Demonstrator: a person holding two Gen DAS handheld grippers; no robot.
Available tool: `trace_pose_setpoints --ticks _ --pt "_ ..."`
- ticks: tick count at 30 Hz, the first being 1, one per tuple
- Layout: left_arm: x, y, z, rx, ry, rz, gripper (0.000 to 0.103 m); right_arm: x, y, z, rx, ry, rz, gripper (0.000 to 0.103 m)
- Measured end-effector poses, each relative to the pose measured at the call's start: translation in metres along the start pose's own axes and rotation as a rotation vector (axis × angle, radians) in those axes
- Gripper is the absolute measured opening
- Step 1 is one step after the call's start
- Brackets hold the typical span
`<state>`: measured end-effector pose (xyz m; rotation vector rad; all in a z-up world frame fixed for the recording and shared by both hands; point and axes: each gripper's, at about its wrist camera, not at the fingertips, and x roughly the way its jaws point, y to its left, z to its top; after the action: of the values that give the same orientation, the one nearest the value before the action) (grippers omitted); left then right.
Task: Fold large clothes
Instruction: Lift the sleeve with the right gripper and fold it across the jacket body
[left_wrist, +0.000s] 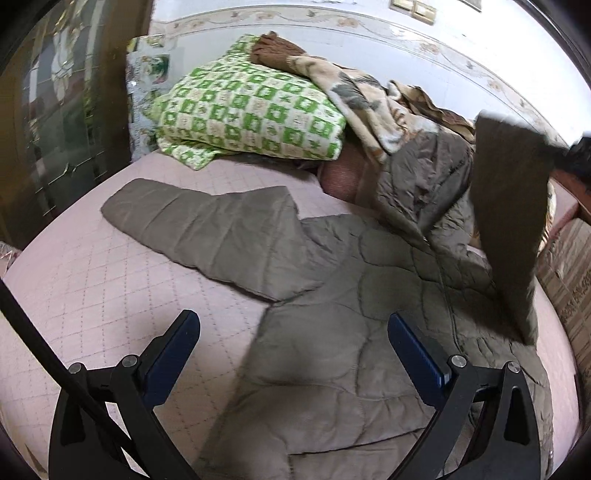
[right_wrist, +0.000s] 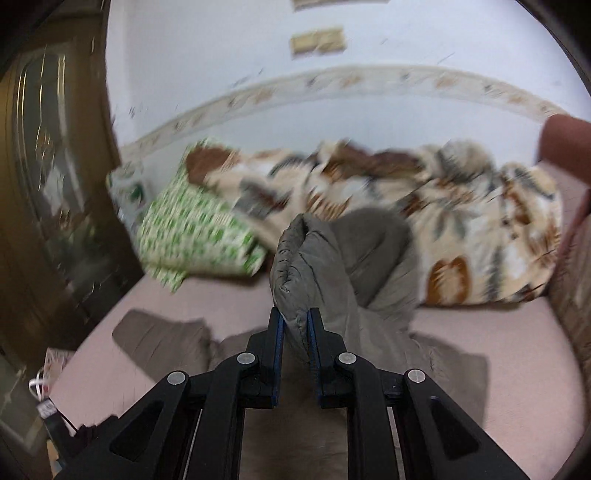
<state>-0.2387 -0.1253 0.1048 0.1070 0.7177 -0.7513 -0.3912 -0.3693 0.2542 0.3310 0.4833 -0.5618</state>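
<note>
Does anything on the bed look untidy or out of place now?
Yes. The floral blanket lies crumpled along the wall, partly over the green pillow. The jacket is uneven: one sleeve lies flat, the other hangs lifted in the right gripper.

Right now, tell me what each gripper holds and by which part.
The right gripper pinches the grey quilted jacket by a bunched sleeve end. The left gripper is open, holding nothing.

Dim indoor light, fisheye warp, right-view blur
</note>
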Motion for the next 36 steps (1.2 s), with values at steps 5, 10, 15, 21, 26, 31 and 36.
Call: trace_pose_setpoints --ticks 5,10,15,21,26,31,36 --pt "0.004 0.017 0.002 -0.042 0.021 0.015 0.102 0.063 0.034 -0.038 0.0 0.108 0.04 0.014" --pt "0.006 0.028 0.003 -0.062 0.026 0.037 0.102 0.121 0.053 -0.081 0.004 0.22 0.057 0.014" --pt "0.013 0.034 0.004 -0.087 0.049 0.039 0.102 0.16 0.058 -0.114 0.028 0.299 0.078 0.014" --pt "0.019 0.029 0.003 -0.079 0.062 0.045 0.102 0.188 0.055 -0.14 0.06 0.373 0.086 0.015" --pt "0.026 0.022 0.005 -0.071 0.075 0.042 0.102 0.192 0.051 -0.141 0.077 0.414 0.15 0.031" --pt "0.031 0.012 0.006 -0.056 0.081 0.031 0.102 0.158 0.034 -0.123 0.134 0.383 0.319 0.048" --pt "0.032 0.001 0.004 -0.016 0.076 0.034 0.102 0.118 -0.035 -0.098 0.134 0.246 0.082 0.059"
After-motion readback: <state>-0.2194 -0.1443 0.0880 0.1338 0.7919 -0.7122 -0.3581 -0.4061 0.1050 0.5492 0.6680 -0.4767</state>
